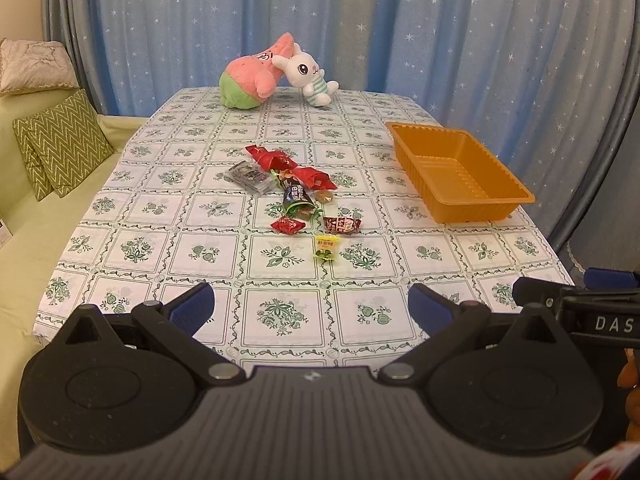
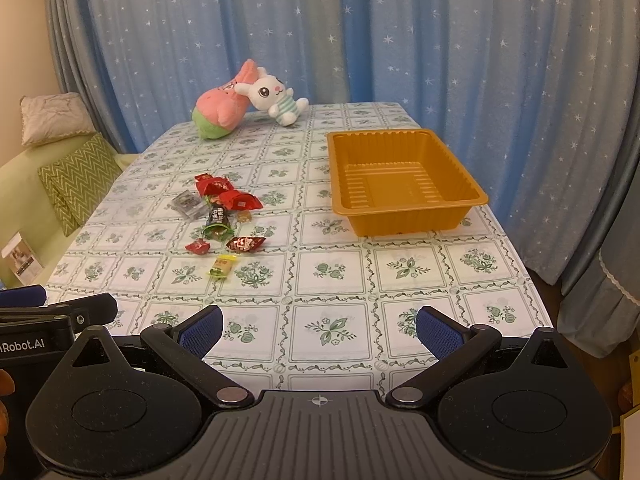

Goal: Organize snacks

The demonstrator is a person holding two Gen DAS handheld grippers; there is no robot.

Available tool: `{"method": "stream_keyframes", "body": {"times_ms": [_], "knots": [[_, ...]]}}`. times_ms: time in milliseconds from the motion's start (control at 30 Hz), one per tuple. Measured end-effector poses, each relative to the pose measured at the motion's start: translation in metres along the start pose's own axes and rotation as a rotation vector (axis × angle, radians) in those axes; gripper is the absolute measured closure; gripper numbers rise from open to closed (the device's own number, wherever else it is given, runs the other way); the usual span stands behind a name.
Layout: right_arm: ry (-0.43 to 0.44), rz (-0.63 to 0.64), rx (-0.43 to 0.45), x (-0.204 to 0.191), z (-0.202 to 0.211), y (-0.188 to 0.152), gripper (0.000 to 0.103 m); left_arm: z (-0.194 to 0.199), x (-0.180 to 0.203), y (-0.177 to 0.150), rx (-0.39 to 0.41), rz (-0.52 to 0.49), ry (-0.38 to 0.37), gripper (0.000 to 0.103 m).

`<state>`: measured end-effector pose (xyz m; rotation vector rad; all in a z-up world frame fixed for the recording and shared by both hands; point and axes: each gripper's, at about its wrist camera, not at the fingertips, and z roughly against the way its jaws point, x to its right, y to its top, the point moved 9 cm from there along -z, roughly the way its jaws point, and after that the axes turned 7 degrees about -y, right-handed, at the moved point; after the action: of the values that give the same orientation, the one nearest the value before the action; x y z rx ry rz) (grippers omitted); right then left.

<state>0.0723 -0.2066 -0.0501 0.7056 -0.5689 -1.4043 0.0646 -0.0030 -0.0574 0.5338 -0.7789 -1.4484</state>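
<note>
Several wrapped snacks lie in a loose pile (image 1: 294, 188) mid-table, also in the right wrist view (image 2: 222, 210): red packets (image 1: 272, 157), a dark packet (image 1: 296, 196), a clear packet (image 1: 250, 176), and a small yellow candy (image 1: 327, 247) (image 2: 221, 266) nearest me. An empty orange tray (image 1: 460, 176) (image 2: 400, 178) stands to their right. My left gripper (image 1: 311, 306) is open and empty over the table's near edge. My right gripper (image 2: 319, 330) is open and empty, beside it on the right.
A pink-and-green plush (image 1: 250, 76) and a white rabbit plush (image 1: 308, 74) lie at the table's far end. A green sofa with zigzag cushions (image 1: 64, 144) is on the left. Blue starred curtains (image 1: 360, 20) hang behind. The tablecloth (image 2: 332, 276) is white with green flowers.
</note>
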Motion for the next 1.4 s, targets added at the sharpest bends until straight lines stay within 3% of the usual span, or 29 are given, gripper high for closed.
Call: {"method": "stream_keyframes", "body": {"times_ms": [933,1400], "knots": [[-0.008,-0.009,-0.008,0.008,-0.007,-0.001,0.001,-0.005,0.0,0.0,-0.008,0.006,-0.014,0.001],[-0.002,-0.048,-0.047,0.009,-0.048,-0.007,0.001,-0.054,-0.025,-0.005,-0.088,0.055,-0.023,0.003]]}}
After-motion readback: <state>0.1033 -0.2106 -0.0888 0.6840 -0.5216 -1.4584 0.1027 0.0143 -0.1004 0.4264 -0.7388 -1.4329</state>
